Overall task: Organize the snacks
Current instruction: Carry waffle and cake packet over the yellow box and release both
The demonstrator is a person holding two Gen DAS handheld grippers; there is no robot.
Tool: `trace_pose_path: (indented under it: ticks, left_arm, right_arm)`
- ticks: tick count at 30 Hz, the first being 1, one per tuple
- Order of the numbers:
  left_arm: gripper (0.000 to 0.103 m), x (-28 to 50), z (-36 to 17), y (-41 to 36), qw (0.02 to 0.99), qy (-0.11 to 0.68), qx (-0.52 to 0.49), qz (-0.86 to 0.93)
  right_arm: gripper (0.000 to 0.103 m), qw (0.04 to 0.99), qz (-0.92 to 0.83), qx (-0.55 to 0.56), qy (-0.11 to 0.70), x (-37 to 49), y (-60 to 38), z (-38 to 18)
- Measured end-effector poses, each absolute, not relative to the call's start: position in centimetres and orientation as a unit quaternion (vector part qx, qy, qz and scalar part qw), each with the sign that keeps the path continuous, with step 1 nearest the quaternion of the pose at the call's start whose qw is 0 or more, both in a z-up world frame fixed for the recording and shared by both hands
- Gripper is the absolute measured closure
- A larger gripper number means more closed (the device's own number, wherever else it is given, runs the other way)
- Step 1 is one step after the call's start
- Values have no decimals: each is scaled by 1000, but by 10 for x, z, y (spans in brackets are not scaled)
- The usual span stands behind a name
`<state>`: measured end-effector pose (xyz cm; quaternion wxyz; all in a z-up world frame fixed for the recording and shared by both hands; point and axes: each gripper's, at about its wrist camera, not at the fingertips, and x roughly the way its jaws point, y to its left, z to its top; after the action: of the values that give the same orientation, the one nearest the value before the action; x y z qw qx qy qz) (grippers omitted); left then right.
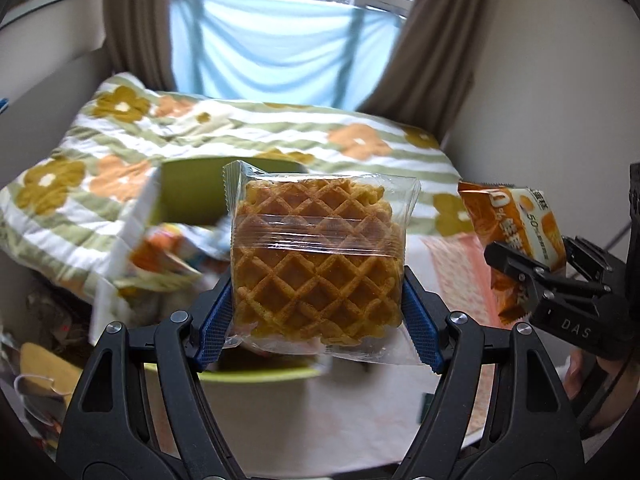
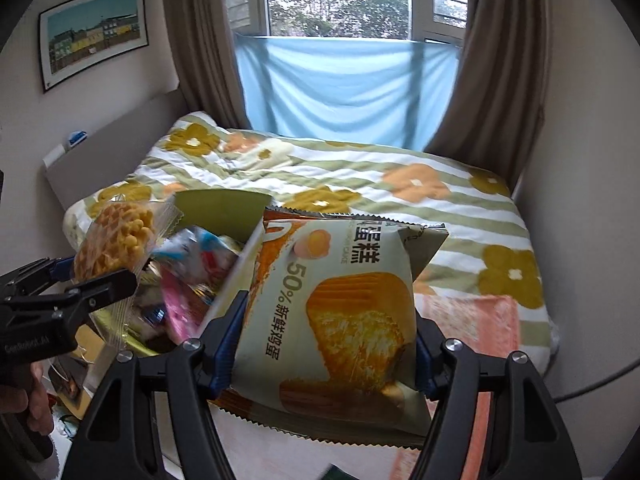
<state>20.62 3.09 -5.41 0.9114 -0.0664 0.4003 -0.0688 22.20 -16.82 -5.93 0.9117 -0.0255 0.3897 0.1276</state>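
My left gripper point(image 1: 318, 300) is shut on a waffle in a clear wrapper point(image 1: 316, 256) and holds it above a green and white box point(image 1: 192, 184) with several snack packets inside. The waffle also shows in the right wrist view point(image 2: 116, 240). My right gripper point(image 2: 324, 336) is shut on an orange and cream egg-cake packet point(image 2: 340, 320), held up just right of the box point(image 2: 224, 204). That packet shows at the right in the left wrist view point(image 1: 516, 236).
A bed with a striped, flowered quilt point(image 2: 400, 188) lies behind the box. A white table with a peach patterned cloth point(image 2: 472, 320) is below the grippers. Clutter and bags point(image 1: 40, 360) fill the floor at the left. A window with brown curtains point(image 2: 496, 60) is at the back.
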Motion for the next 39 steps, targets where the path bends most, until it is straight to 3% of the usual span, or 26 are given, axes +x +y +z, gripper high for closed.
trace_pose_path:
  ticks: [11,24,26,28,29,39]
  left_arm:
    - [31,303,-57,150,899,429,-52,-75]
    - [30,408,-125,184,854,506,-42,-116]
    - [24,417,-134,185,848,513,-47,-123]
    - [3,420,-139,186,849,514,-42,-120]
    - [0,420,-141,186,850,511,-39,-117]
    - [0,399,-153,205,848,520,-56,-82]
  right_arm:
    - [38,909,148,-13,389,287,-60,-60]
    - [38,893,113,8,436,345,-8,-83]
    - [38,892,112,9,438,353,-6,-86]
    - [38,890,116,11,441,362,-4,-89]
    - [38,889,118,12,443,367,-3,-91]
    - [38,865,134,22,483,393,-9,-118]
